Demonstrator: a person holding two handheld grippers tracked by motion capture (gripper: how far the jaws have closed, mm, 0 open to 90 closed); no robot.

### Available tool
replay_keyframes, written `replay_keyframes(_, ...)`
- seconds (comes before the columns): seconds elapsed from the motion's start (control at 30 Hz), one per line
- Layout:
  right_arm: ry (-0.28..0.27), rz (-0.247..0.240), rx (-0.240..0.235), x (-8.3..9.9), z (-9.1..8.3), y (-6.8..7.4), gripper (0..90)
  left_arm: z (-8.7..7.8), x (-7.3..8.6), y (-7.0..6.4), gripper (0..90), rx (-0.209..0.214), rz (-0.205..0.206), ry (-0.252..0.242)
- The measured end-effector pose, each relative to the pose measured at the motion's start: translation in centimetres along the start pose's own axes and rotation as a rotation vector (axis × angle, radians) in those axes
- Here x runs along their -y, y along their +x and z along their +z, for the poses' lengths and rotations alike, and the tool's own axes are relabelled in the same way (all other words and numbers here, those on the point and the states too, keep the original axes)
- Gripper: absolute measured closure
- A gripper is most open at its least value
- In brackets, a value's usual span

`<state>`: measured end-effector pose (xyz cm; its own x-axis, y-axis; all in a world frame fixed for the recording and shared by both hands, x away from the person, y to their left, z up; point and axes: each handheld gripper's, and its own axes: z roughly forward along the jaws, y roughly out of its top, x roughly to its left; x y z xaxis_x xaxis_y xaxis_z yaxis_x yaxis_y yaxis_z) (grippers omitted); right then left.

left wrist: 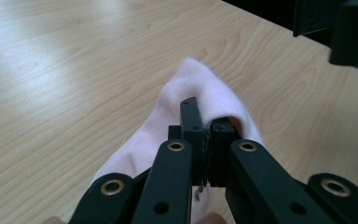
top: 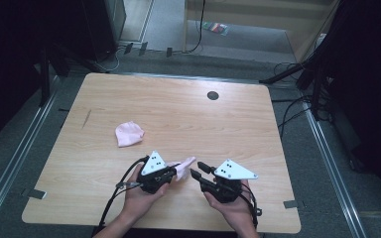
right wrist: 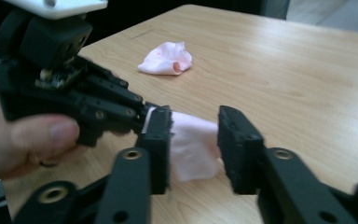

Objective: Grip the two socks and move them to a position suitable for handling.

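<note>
Two pink socks on the table (top: 238, 119). One sock (top: 185, 167) is clamped in the left claw (top: 174, 171), jaws shut on the cloth; in the left gripper view the fabric (left wrist: 200, 100) drapes over and ahead of the closed tips, its far end resting on the wood. Second sock (top: 129, 134) lies crumpled well beyond the left claw, apart from everything else, untouched.

Right claw (top: 195, 170) sits just beside the held sock, jaws apart. In the right gripper view the sock's free end (right wrist: 193, 144) lies between the two open jaws, not yet pinched.

Step in hand, as I read it: left has the sock, right is lining up to take the loose end, likely to stretch, turn or fold it. Next move calls for the right jaws to close on that free end without catching the left tips, which are very near. Thin cloth, so a shallow bite may slip; better to take a good fold of it. Left should keep its hold while right closes.

Surface: pale wood-grain tabletop, rounded corners, a small dark round insert (top: 213, 95) far ahead of both claws. Bare otherwise.

Room: dim, dark curtains at both sides, grey carpet, cables (top: 292, 106) trailing on the floor off to the right, lighter floor beyond the far edge.
</note>
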<state>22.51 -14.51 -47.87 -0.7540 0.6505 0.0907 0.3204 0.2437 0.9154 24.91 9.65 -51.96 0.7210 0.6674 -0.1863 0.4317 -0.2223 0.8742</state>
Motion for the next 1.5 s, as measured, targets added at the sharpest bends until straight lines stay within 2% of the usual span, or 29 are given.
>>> replay_keyframes(0.1, -0.006, -0.075, -0.007, 0.5, -0.1, 0.1, 53.6, -0.7, -0.4, 0.9, 89.9, 0.034, -0.053, -0.021)
replay_keyframes(0.17, -0.001, -0.092, -0.017, 1.0, 0.2, 0.4, 52.0, -1.1, -0.7, 1.3, 89.9, 0.045, -0.075, -0.035)
replay_keyframes(0.27, 0.02, -0.149, -0.006, 1.9, 1.3, 1.1, 47.8, -1.6, -1.0, 1.8, 89.9, 0.048, -0.088, -0.051)
replay_keyframes(0.37, 0.056, -0.201, 0.063, 2.6, 2.9, 2.1, 39.3, -2.0, -1.2, 1.9, 89.9, 0.057, -0.105, -0.065)
replay_keyframes(0.5, 0.029, -0.248, 0.175, 2.9, 4.4, 2.9, 40.0, -2.3, -1.4, 1.9, 89.9, 0.059, -0.11, -0.07)
replay_keyframes(0.57, 0.015, -0.266, 0.197, 3.1, 5.0, 3.2, 40.0, -2.3, -1.5, 1.8, 89.8, 0.057, -0.12, -0.072)
replay_keyframes(0.6, 0.016, -0.298, 0.227, 3.3, 5.3, 3.6, 39.6, -2.4, -1.5, 1.8, 89.8, 0.059, -0.125, -0.072)
replay_keyframes(0.7, 0.02, -0.351, 0.264, 3.8, 6.0, 4.4, 39.1, -2.5, -1.5, 1.9, 89.8, 0.064, -0.132, -0.076)
replay_keyframes(0.73, 0.025, -0.37, 0.299, 4.0, 6.3, 4.7, 40.2, -2.5, -1.5, 1.9, 89.8, 0.065, -0.132, -0.075)
replay_keyframes(0.83, 0.007, -0.368, 0.396, 4.2, 6.9, 4.9, 50.5, -2.5, -1.5, 1.8, 89.8, 0.066, -0.13, -0.069)
replay_keyframes(0.9, -0.011, -0.378, 0.426, 4.2, 6.8, 4.8, 64.8, -2.5, -1.4, 1.9, 89.8, 0.067, -0.136, -0.064)
replay_keyframes(0.97, -0.026, -0.391, 0.405, 4.1, 6.4, 4.6, 73.6, -2.5, -1.3, 2.2, 89.9, 0.063, -0.141, -0.059)
replay_keyframes(1.03, -0.038, -0.375, 0.375, 3.8, 5.8, 4.4, 82.7, -2.5, -1.1, 2.5, 89.8, 0.06, -0.141, -0.051)
replay_keyframes(1.07, -0.042, -0.364, 0.347, 3.6, 5.5, 4.2, 84.1, -2.4, -1.0, 2.7, 89.8, 0.06, -0.139, -0.045)
replay_keyframes(1.2, -0.036, -0.272, 0.238, 2.3, 4.3, 3.6, 85.9, -2.2, -0.6, 2.9, 88.7, 0.05, -0.126, -0.009)
replay_keyframes(1.27, -0.053, -0.215, 0.198, 1.4, 3.4, 3.1, 86.0, -2.1, -0.3, 2.9, 82.5, 0.031, -0.1, 0.009)
replay_keyframes(1.37, -0.073, -0.144, 0.18, 0.3, 2.3, 2.7, 86.2, -1.7, 0.5, 2.7, 76.6, 0.01, -0.064, 0.038)
replay_keyframes(1.4, -0.073, -0.123, 0.174, 0.1, 2.0, 2.6, 86.3, -1.4, 0.8, 2.6, 74.8, -0.005, -0.042, 0.066)
replay_keyframes(1.5, -0.084, -0.077, 0.148, -0.6, 1.2, 2.4, 86.4, -0.8, 1.4, 2.3, 69.8, -0.01, -0.044, 0.092)
